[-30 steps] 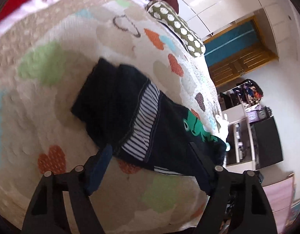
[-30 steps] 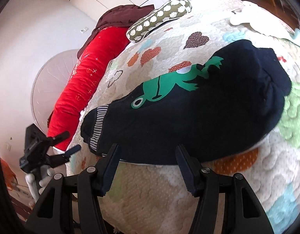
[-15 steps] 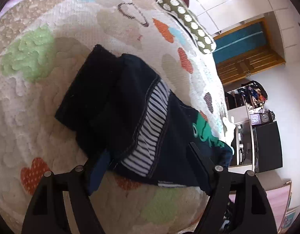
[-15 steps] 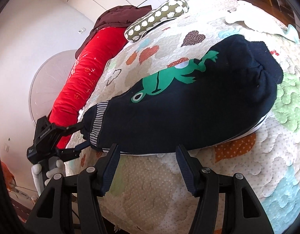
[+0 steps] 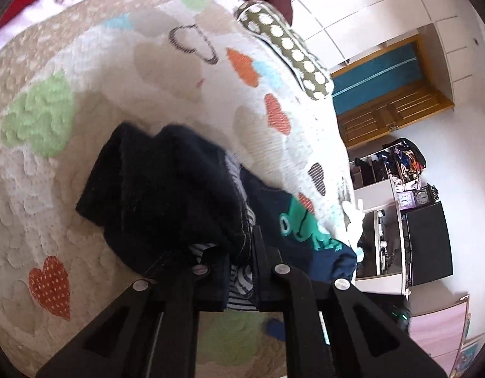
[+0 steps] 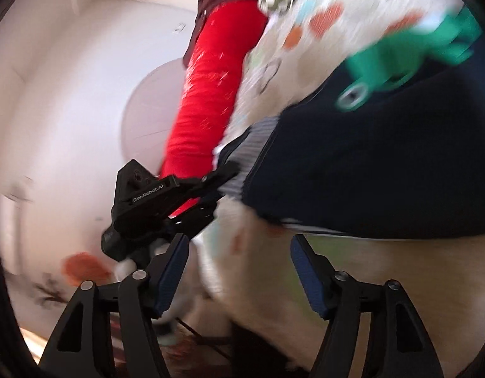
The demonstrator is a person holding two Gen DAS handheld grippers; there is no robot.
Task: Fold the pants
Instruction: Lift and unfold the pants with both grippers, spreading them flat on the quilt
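Dark navy pants (image 5: 166,195) with a striped waistband and a green frog print (image 5: 300,225) lie bunched on a quilted bedspread (image 5: 84,63). My left gripper (image 5: 239,271) is shut on the striped waistband at the near edge. In the right wrist view the pants (image 6: 384,163) fill the upper right, and the left gripper (image 6: 223,173) shows clamped on the waistband (image 6: 258,154). My right gripper (image 6: 239,267) is open and empty, just below the pants' near edge.
A spotted olive pillow (image 5: 289,50) and a red bolster (image 6: 210,94) lie at the bed's far side. Beyond the bed edge stand a wooden cabinet (image 5: 390,107), cluttered shelves (image 5: 396,170) and a black unit (image 5: 428,242).
My left gripper moved forward and closed on the striped waistband, bunching the fabric. The right gripper swung left and down toward the waistband end; its view is blurred.
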